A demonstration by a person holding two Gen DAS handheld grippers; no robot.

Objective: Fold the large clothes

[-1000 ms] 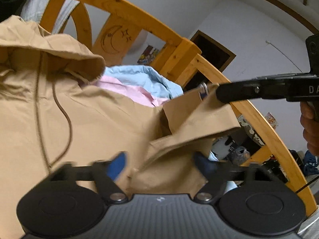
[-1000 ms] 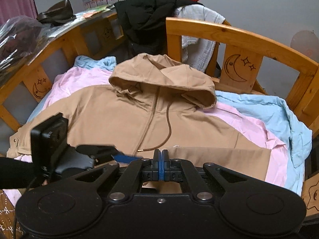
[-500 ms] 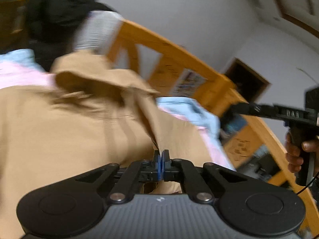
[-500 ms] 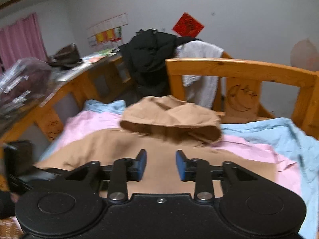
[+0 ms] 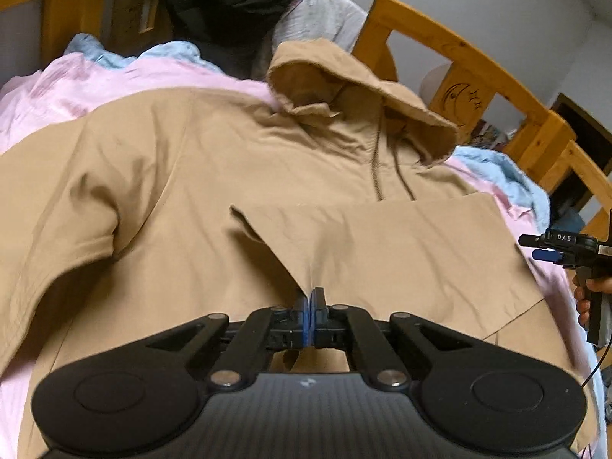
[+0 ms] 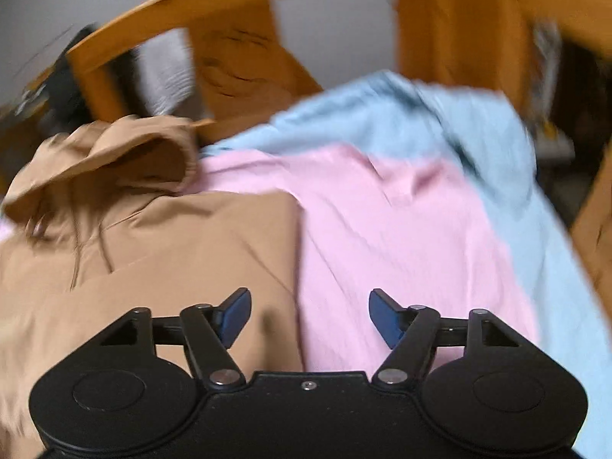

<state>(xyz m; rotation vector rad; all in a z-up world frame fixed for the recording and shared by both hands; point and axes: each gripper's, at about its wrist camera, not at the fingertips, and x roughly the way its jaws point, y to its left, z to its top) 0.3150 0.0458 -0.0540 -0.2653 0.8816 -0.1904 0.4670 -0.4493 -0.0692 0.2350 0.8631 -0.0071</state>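
A tan hooded jacket (image 5: 191,191) lies front up on the bed, its hood (image 5: 344,88) toward the headboard. One sleeve (image 5: 382,248) is folded flat across the chest. My left gripper (image 5: 310,298) is shut at that sleeve's slanted edge, and the cloth creases run into its blue pads. In the right wrist view, which is blurred, my right gripper (image 6: 310,313) hangs over the jacket's (image 6: 172,248) side edge. Its jaws are opening and nothing is between them. The right gripper (image 5: 543,248) also shows at the left wrist view's right edge.
A pink sheet (image 6: 382,229) and a light blue cloth (image 6: 420,122) lie under and beside the jacket. A curved wooden bed rail (image 5: 459,49) rings the bed. A black coat (image 5: 229,0) and a grey garment hang over the rail behind the hood.
The right gripper let go of the sleeve, opened and dropped toward the jacket's right edge. The left gripper shut and swung across the jacket. The sleeve now lies flat on the chest.
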